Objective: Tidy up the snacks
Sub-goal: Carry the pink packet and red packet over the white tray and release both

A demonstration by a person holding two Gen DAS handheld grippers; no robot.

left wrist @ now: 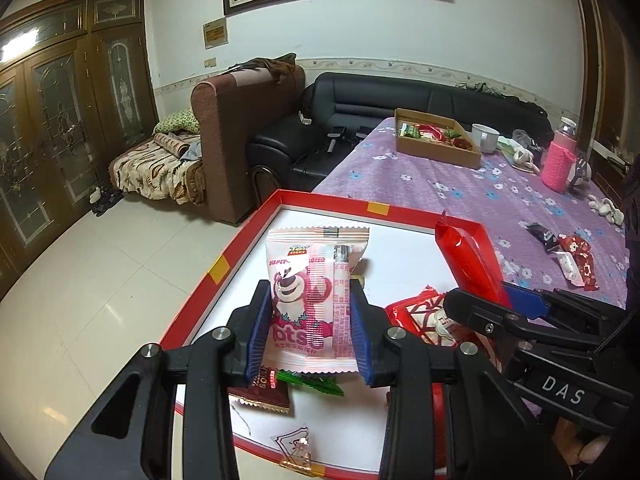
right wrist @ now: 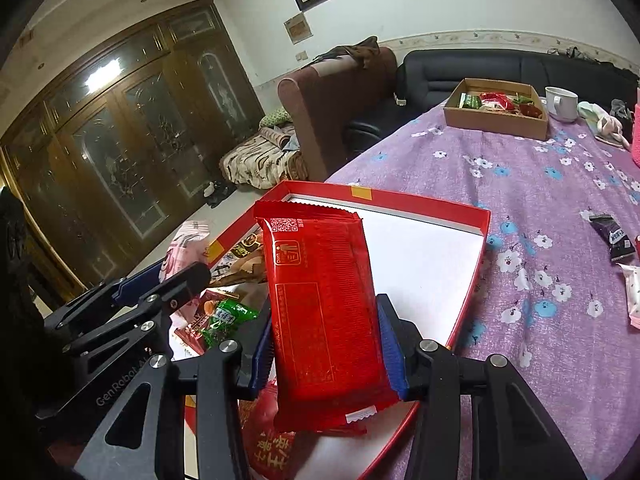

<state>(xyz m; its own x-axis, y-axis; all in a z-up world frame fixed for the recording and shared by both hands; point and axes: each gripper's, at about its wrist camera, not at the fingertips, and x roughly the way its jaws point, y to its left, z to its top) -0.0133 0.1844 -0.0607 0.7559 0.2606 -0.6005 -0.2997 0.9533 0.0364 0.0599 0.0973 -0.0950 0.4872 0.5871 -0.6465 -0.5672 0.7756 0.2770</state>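
Pink bear-print snack pkt [left wrist: 312, 296] clamped upright in left gripper [left wrist: 310, 328] over red-rimmed white tray [left wrist: 320, 199], w/ right gripper [right wrist: 326, 344] beside it clamped on long red snack pkt [right wrist: 320, 312], loose snacks below, tray on purple floral cloth [right wrist: 540, 200].
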